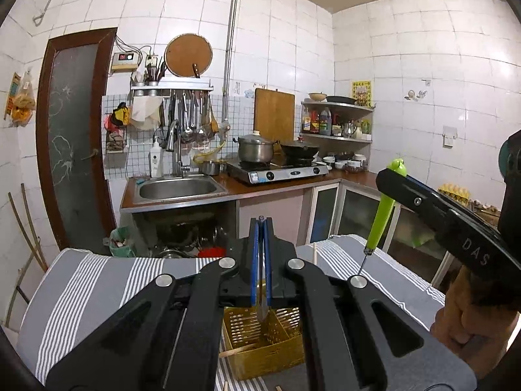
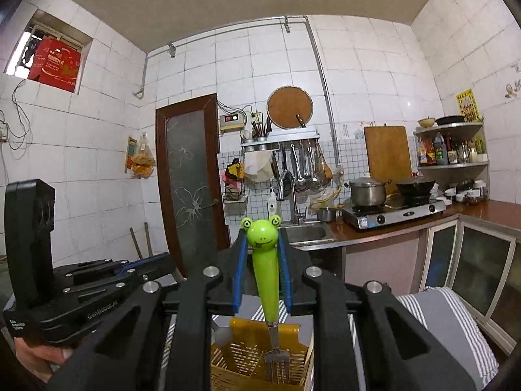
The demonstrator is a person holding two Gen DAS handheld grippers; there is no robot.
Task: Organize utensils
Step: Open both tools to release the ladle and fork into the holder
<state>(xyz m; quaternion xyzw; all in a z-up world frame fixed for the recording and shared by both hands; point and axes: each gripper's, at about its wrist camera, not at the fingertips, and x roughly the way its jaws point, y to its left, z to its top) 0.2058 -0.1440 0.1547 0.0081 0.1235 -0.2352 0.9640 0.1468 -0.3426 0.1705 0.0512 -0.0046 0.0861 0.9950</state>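
My left gripper point(image 1: 260, 224) is shut on a thin metal utensil point(image 1: 262, 306) whose end hangs down over the yellow perforated utensil caddy point(image 1: 260, 342); I cannot tell what kind of utensil it is. My right gripper point(image 2: 262, 254) is shut on a fork point(image 2: 264, 280) with a green frog handle, tines down just above the caddy point(image 2: 241, 358). The fork also shows in the left wrist view point(image 1: 384, 208), held upright by the right gripper point(image 1: 395, 181) to the right. A wooden stick point(image 1: 236, 351) lies in the caddy.
The caddy stands on a grey and white striped cloth point(image 1: 97, 280). Behind are a kitchen counter with a sink point(image 1: 179, 187), a gas stove point(image 1: 276, 169) with pots, hanging utensils and corner shelves. A wooden stick point(image 1: 314, 252) lies on the cloth.
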